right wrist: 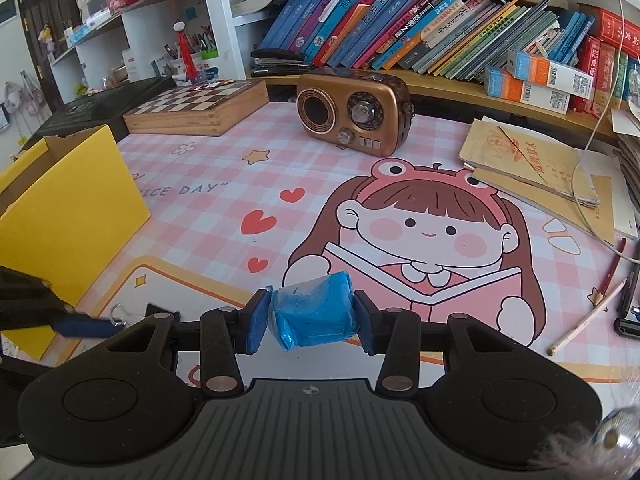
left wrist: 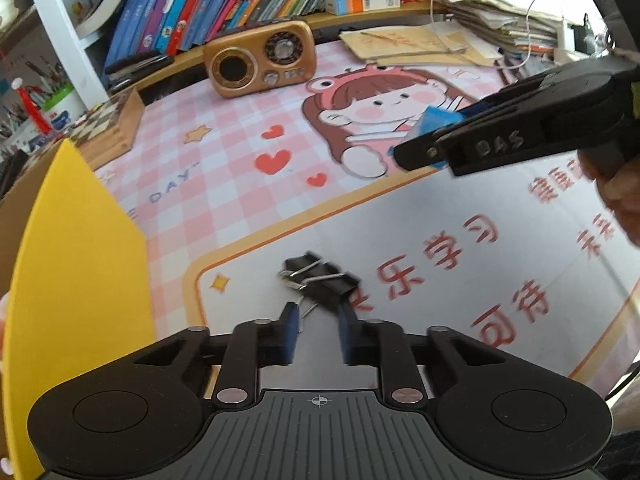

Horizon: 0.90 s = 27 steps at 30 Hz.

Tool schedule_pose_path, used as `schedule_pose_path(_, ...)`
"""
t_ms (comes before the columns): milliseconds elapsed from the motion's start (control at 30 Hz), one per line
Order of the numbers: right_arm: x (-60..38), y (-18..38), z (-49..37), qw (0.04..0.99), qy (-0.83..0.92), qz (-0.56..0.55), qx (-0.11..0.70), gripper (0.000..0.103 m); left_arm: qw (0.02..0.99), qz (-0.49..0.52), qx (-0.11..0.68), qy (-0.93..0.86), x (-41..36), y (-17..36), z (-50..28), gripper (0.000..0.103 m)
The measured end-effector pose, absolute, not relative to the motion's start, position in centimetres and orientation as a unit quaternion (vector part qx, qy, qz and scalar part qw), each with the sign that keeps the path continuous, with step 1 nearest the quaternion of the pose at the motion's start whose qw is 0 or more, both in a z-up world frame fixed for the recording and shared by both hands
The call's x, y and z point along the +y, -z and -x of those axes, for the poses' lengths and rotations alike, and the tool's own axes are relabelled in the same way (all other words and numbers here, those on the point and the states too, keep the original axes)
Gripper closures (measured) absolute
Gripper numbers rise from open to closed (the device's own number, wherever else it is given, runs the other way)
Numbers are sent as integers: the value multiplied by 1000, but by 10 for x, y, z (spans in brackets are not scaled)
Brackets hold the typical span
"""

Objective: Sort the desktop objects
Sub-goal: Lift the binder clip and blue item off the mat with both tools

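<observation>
Left gripper (left wrist: 318,330): black two-finger tool with blue pads, jaws drawn in on the wire handle of a black metal binder clip (left wrist: 320,280) lying on the pink checked cartoon desk mat (left wrist: 224,184).
Right gripper (right wrist: 312,316): jaws partly open, pads pressed on both ends of a blue plastic-wrapped packet (right wrist: 316,312), held above the mat.
Yellow cardboard box (right wrist: 68,208): at the mat's left edge, just beside the left gripper.
Radio (right wrist: 354,114): brown retro set, upright at the back of the mat.
Chessboard box (right wrist: 196,106): wooden, left of the radio.
Books (right wrist: 400,20): leaning rows on the shelf behind.
</observation>
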State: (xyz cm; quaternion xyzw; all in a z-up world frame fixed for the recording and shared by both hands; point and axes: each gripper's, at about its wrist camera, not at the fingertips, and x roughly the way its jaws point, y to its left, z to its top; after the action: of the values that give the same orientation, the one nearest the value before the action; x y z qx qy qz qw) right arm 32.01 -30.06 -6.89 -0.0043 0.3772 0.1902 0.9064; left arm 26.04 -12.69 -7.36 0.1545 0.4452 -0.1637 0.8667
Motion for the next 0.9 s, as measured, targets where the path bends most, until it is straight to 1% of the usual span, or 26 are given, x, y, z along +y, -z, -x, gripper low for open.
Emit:
schedule_pose_path(200, -304, 68, -321, 908, -183, 2, 378, 61, 871, -111, 438, 192, -150, 68, -263, 84)
schedule_pose_path(300, -307, 68, -321, 909, -179, -1, 375, 61, 871, -114, 434, 200, -158, 66, -260, 83)
schedule_pose_path(400, -310, 67, -321, 910, -177, -3, 374, 61, 876, -113, 432, 183, -153, 62, -254, 81)
schedule_pose_path(467, -310, 68, -321, 910, -178, -3, 375, 61, 879, -111, 436, 157, -146, 61, -252, 74)
schedule_pose_path(500, -310, 68, -321, 909, -178, -3, 376, 61, 882, -111, 436, 143, -143, 62, -252, 66)
schedule_pose_path(533, -310, 68, -321, 909, -179, -4, 376, 61, 884, -110, 434, 131, -141, 63, -253, 59)
schedule_pose_path(600, -309, 68, -321, 908, -182, -4, 377, 61, 888, -106, 431, 120, -139, 67, -257, 55)
schedule_pose_path(733, -307, 67, -321, 908, -185, 2, 376, 62, 889, -105, 428, 124, -142, 77, -269, 55)
schedule_pose_path(900, -310, 67, -319, 908, -184, 4, 377, 62, 891, -68, 434, 115, -135, 84, -278, 55)
